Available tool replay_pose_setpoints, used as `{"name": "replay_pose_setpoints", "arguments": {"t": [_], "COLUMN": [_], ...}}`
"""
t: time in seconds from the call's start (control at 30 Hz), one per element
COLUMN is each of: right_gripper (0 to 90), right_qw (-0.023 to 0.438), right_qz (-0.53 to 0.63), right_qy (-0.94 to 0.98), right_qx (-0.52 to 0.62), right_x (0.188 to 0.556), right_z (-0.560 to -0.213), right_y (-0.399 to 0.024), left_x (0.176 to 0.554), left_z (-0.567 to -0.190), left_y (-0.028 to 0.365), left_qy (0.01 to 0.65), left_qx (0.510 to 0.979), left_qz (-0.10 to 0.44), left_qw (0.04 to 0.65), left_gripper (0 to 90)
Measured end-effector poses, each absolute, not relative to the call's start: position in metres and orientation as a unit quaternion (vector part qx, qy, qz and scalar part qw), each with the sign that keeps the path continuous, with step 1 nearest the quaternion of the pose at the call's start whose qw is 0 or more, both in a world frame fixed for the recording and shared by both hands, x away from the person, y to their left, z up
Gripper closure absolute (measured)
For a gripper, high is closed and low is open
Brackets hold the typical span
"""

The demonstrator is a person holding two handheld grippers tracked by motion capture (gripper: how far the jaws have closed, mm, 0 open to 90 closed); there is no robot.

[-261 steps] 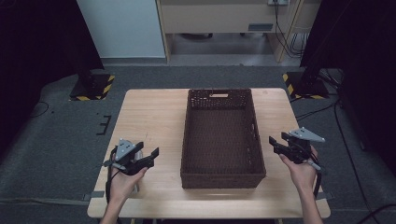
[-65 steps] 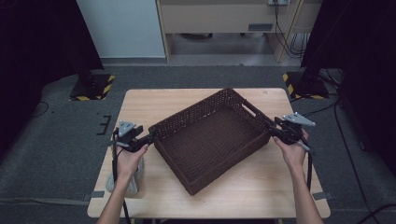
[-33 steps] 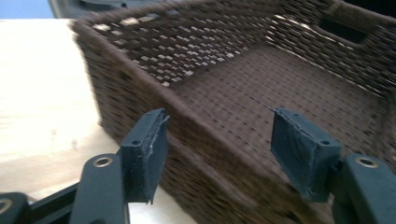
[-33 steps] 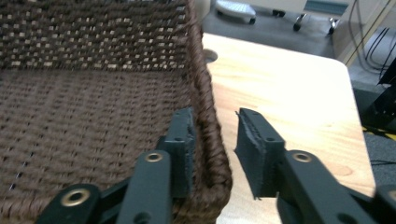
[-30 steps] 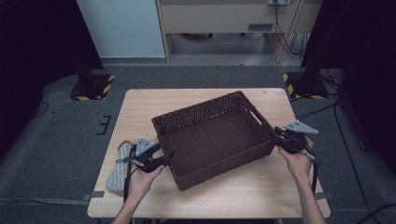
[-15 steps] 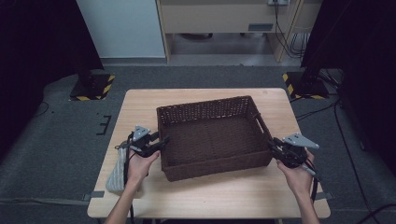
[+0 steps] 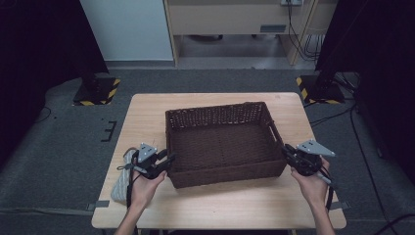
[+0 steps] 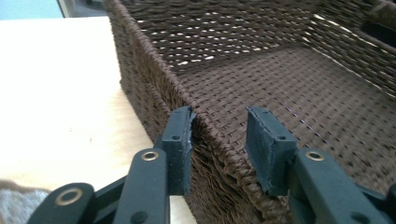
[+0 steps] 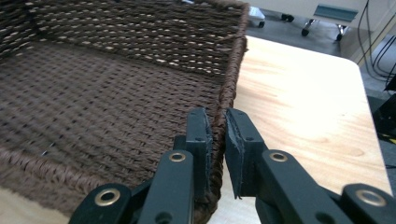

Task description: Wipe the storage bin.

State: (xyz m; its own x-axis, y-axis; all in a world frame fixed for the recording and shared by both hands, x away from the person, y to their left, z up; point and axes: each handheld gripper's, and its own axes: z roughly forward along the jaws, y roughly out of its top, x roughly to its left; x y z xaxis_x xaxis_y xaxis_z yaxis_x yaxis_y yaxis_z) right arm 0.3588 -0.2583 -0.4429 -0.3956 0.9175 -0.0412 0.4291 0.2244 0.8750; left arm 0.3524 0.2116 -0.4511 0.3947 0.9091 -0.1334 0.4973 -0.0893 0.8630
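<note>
Clamping the right gripper [image 9: 215, 122] on the basket's right wall, you have that end pinched between both pads, one inside and one outside the weave, close to the near right corner. Your left gripper [image 8: 219, 126] straddles the rim at the near left corner: the outer pad touches the outside of the wall, while the inner pad hangs clear over the woven floor. Those jaws have just been closing, with the rim between them, but the frames show a gap on the inner side, so that grip is not yet made.

Moving outward, the dark brown wicker basket [image 7: 222, 142] sits empty in the middle of the wooden table [image 7: 147, 112], its long sides now running left to right. About two seconds ago it lay skewed, one corner toward you; a second ago it was only part turned, and half a second ago nearly square. The turn looks finished, and your left gripper has come from the left wall round to the near left corner.

A grey bundled cloth [image 7: 122, 178] lies at the near left table edge, just beside your left hand [image 7: 145, 183]. I judge you need the left pads fully pressed before any lift or further shift.
</note>
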Motion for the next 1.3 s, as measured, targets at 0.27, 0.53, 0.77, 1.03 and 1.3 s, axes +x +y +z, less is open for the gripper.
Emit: {"name": "replay_pose_setpoints", "arguments": {"t": [0.27,0.53,0.77,1.03,1.3], "right_gripper": [78.3,76.6,75.6,58.2,38.1], "right_qw": [0.291,0.288,0.288,0.312,0.323], "right_qz": [0.416,0.418,0.412,0.437,0.446], "right_qy": [0.724,0.722,0.726,0.705,0.693], "right_qx": [0.468,0.471,0.47,0.463,0.465], "right_x": [0.35,0.349,0.346,0.346,0.347], "right_z": [-0.443,-0.443,-0.442,-0.432,-0.427], "right_y": [-0.248,-0.247,-0.244,-0.256,-0.285], "left_x": [0.376,0.377,0.381,0.359,0.338], "left_z": [-0.455,-0.456,-0.456,-0.44,-0.434], "left_y": [0.22,0.222,0.224,0.236,0.275], "left_qy": [0.501,0.496,0.49,0.476,0.489], "left_qx": [0.692,0.693,0.699,0.69,0.679], "left_qz": [0.231,0.23,0.231,0.248,0.264], "left_qw": [0.465,0.47,0.466,0.486,0.48], "left_gripper": [64.7,64.1,64.3,40.4,31.1]}}
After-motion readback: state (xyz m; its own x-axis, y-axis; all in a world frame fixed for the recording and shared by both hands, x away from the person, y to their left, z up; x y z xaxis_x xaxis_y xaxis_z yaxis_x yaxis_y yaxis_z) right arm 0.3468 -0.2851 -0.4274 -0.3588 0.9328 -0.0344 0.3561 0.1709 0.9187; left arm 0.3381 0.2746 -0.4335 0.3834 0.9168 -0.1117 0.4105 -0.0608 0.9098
